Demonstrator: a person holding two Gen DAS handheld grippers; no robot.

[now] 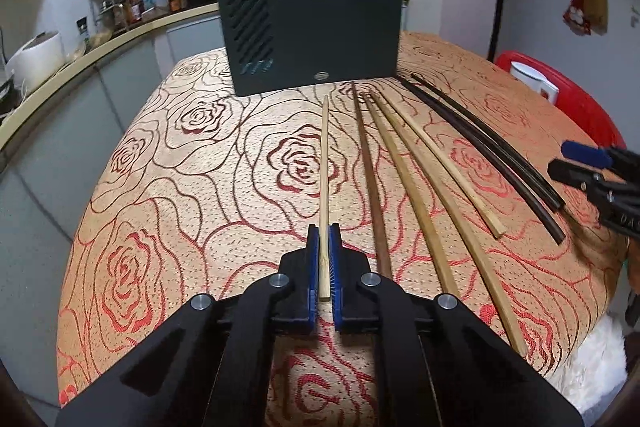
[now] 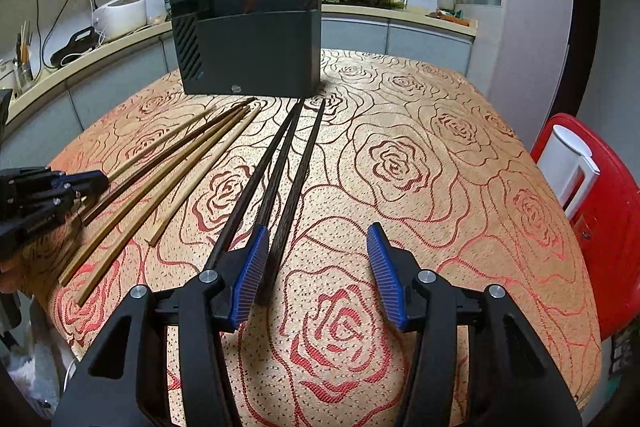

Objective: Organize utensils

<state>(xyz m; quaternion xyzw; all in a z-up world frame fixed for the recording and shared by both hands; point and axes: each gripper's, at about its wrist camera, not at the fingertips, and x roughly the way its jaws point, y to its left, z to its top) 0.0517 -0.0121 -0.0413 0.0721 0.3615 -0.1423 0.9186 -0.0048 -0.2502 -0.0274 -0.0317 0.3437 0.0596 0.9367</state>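
My left gripper (image 1: 324, 231) is shut on a light bamboo chopstick (image 1: 324, 163) that points toward the dark utensil holder (image 1: 316, 39) at the table's far side. Several brown and bamboo chopsticks (image 1: 404, 179) and dark chopsticks (image 1: 492, 155) lie on the cloth to its right. My right gripper (image 2: 316, 231) is open above the table, its left pad beside the near ends of the dark chopsticks (image 2: 280, 183). The holder (image 2: 252, 51) has two chopsticks standing in it. The left gripper (image 2: 96, 181) shows at the left edge of the right wrist view.
The table has a rose-patterned cloth (image 2: 420, 163). A red chair with a white jug (image 2: 568, 167) stands to the right. A kitchen counter (image 1: 80, 55) with a rice cooker and racks runs behind the table.
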